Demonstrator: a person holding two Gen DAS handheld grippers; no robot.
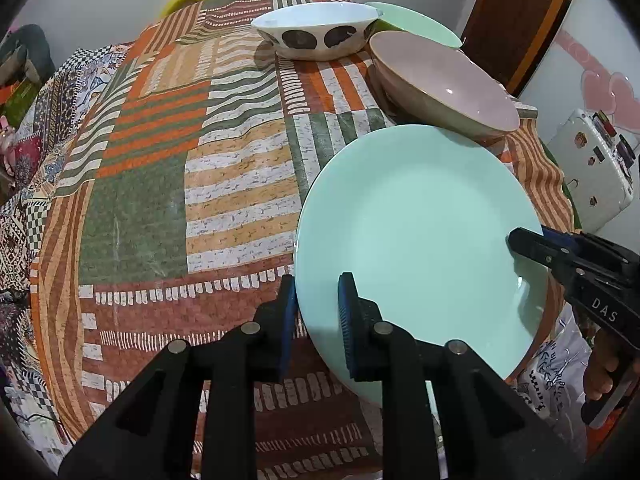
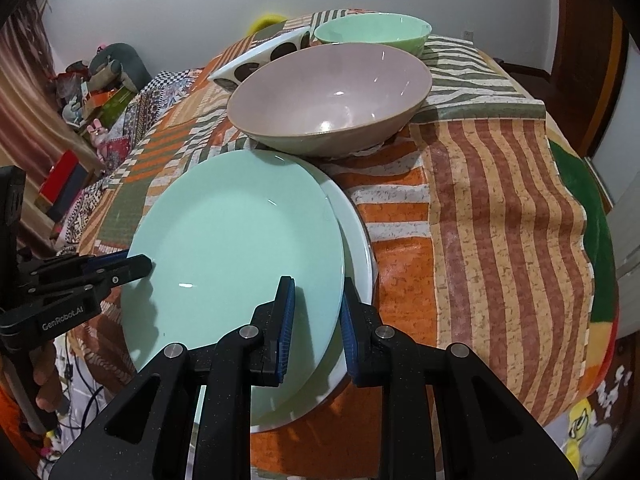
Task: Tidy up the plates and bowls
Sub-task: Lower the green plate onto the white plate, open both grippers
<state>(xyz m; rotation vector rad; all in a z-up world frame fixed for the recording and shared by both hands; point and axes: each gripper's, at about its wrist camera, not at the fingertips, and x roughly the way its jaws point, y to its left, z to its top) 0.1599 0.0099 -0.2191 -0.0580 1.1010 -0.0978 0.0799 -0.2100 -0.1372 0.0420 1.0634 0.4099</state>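
A mint green plate point(image 1: 420, 236) point(image 2: 240, 264) is held tilted above the patchwork tablecloth. My left gripper point(image 1: 318, 320) has its fingers on either side of the plate's left rim; it shows at the left of the right wrist view point(image 2: 132, 264). My right gripper point(image 2: 318, 320) straddles the plate's right rim; it shows at the right of the left wrist view point(image 1: 532, 246). A white plate point(image 2: 358, 240) lies just under the green one. Behind stand a pink bowl point(image 1: 444, 84) point(image 2: 332, 96), a white bowl with dark spots point(image 1: 316, 32) point(image 2: 256, 62) and a green bowl point(image 1: 416, 24) point(image 2: 372, 32).
The tablecloth point(image 1: 180, 168) point(image 2: 500, 200) covers the table; its right edge drops off near a brown door point(image 1: 520, 20). A white sticker-covered case point(image 1: 592, 168) stands on the right. Toys and boxes point(image 2: 92, 88) crowd the floor on the left.
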